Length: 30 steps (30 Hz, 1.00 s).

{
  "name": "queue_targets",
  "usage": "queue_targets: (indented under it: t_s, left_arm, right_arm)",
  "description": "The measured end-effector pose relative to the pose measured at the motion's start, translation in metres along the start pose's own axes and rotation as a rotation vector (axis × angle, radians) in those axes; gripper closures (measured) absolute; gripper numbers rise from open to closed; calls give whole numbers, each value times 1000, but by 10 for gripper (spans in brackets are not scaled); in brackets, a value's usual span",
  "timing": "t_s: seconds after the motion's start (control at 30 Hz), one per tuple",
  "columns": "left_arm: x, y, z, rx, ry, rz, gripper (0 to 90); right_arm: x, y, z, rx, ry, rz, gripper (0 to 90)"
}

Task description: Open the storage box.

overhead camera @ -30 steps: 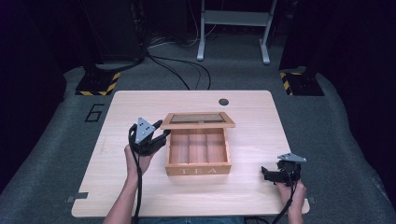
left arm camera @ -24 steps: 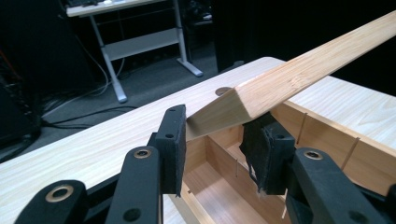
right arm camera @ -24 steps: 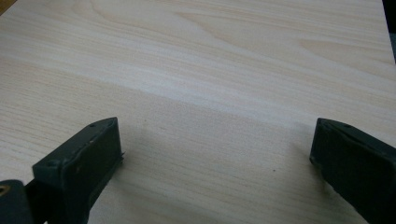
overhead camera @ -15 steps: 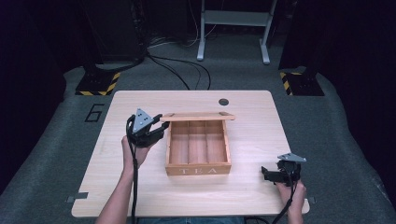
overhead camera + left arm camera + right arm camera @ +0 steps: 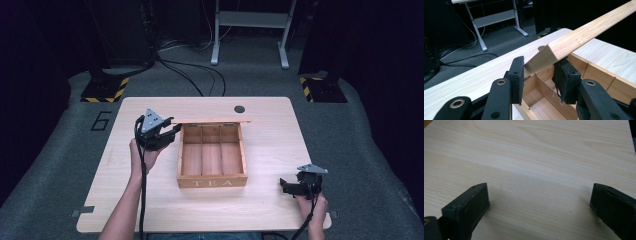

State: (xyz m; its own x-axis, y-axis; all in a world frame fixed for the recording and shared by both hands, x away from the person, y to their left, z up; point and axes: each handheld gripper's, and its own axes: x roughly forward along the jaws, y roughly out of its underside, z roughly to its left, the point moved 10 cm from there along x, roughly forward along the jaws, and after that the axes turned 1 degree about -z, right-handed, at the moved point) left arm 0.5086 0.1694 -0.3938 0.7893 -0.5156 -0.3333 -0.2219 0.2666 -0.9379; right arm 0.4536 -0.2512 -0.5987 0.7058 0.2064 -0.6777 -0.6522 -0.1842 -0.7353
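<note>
So far left in the high view there's dark grey carpet [image 5: 60, 165] with a big "6" [image 5: 101, 120] marked on it, and a yellow-and-black striped base [image 5: 106, 89] of some dark stand behind it; everything past that is pretty much black.

The table [image 5: 150, 210] is light wood with a clear grain, rounded corners; a small dark round hole [image 5: 239, 108] sits near its far edge.

The left gripper [image 5: 169, 131] is over the left part of the table, held up in the person's left hand [image 5: 142, 155], cable trailing down the forearm; in the left gripper view its jaws are closed partway around the corner of the lid [image 5: 584, 35], one pad either side of the wood, so it's got hold of the lid.

The lid stands up on edge along the back of the tea box [image 5: 212, 182], box fully open; three long compartments inside, look empty, "TEA" on the front wall; the box sits about mid-table.

Behind the table there's a white metal frame [image 5: 250, 20] on the floor and some black cables [image 5: 195, 75] snaking over the carpet.

The right gripper [image 5: 286, 187] is near the front right corner, well apart from the box; in its own view the jaws are spread wide over bare wood, holding nothing.

Far right, another striped base [image 5: 320, 89], then dark.
</note>
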Motion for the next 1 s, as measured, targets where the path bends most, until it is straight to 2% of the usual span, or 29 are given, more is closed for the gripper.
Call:
queue_targets:
  t_s: [1.0]
  left_arm:
    - [4,-8,6,-8,13,13,613]
  right_arm:
    - [0,0,0,0,0,2,17]
